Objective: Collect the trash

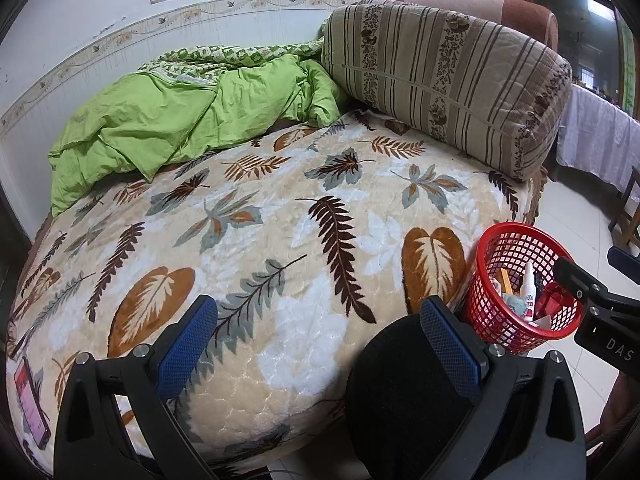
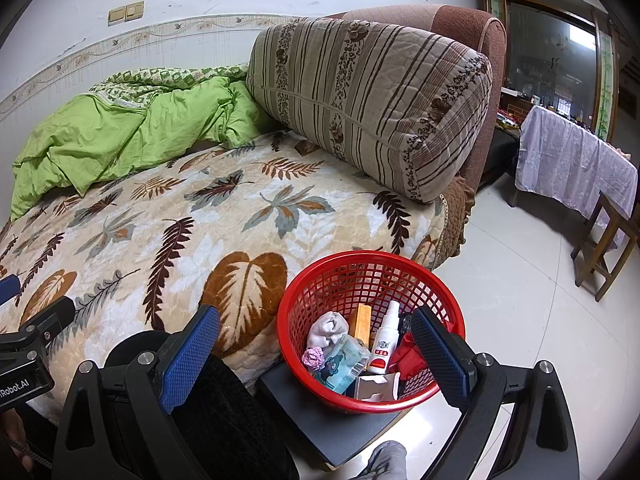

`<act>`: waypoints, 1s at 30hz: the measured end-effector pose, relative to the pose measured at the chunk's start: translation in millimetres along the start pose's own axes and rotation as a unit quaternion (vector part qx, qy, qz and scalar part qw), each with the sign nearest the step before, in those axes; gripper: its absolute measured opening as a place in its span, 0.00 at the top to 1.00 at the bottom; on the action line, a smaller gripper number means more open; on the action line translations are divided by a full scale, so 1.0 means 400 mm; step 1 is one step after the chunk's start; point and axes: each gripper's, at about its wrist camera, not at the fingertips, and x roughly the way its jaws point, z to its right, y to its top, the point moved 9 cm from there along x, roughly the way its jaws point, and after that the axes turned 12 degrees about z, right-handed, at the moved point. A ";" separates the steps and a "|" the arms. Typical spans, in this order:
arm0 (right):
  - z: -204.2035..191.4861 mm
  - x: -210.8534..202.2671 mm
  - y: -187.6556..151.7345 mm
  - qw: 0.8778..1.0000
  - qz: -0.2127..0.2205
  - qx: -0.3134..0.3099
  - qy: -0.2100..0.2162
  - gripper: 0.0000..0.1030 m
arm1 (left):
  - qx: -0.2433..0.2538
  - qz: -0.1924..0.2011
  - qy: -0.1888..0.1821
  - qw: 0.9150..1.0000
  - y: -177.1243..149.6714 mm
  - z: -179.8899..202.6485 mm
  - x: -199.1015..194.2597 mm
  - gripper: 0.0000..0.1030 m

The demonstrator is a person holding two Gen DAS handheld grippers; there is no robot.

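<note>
A red mesh basket (image 2: pixel 370 276) stands on a dark stool beside the bed; it also shows in the left wrist view (image 1: pixel 516 240). It holds trash: a white spray bottle (image 2: pixel 385 340), an orange box (image 2: pixel 362 322), a crumpled tissue (image 2: pixel 330 328), a blue wrapper (image 2: pixel 344 360), a white carton (image 2: pixel 378 386) and a red wrapper (image 2: pixel 408 354). My right gripper (image 2: pixel 316 354) is open and empty just above the basket's near rim. My left gripper (image 1: pixel 318 342) is open and empty over the leaf-patterned blanket (image 1: pixel 280 240).
A green quilt (image 1: pixel 180 120) and a striped cushion (image 1: pixel 444 80) lie at the back of the bed. A phone (image 1: pixel 32 404) lies at the blanket's left edge. A black round object (image 1: pixel 400 400) sits at the near bed edge. A cloth-covered table (image 2: pixel 572 160) and wooden stool (image 2: pixel 608 248) stand right on tiled floor.
</note>
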 end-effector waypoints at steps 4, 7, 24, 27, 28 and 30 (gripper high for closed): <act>-0.001 -0.001 -0.001 1.000 0.000 0.000 0.000 0.05 | 0.000 0.000 0.001 1.000 0.000 0.000 0.000 0.02; 0.000 0.000 0.000 1.000 0.000 0.000 0.000 0.05 | -0.001 0.000 0.000 1.000 0.000 0.000 0.000 0.02; -0.066 0.056 0.039 0.999 -0.007 -0.008 0.031 0.05 | -0.047 -0.006 0.055 0.997 0.012 -0.124 0.023 0.02; -0.130 0.088 0.096 0.998 0.010 -0.032 0.048 0.05 | -0.069 -0.018 0.089 0.994 -0.001 -0.216 0.044 0.02; -0.155 0.100 0.109 0.998 0.010 -0.037 0.058 0.05 | -0.079 -0.026 0.104 0.991 -0.009 -0.253 0.055 0.02; -0.241 0.126 0.134 0.994 0.010 -0.050 0.094 0.05 | -0.108 -0.042 0.116 0.986 -0.031 -0.317 0.076 0.02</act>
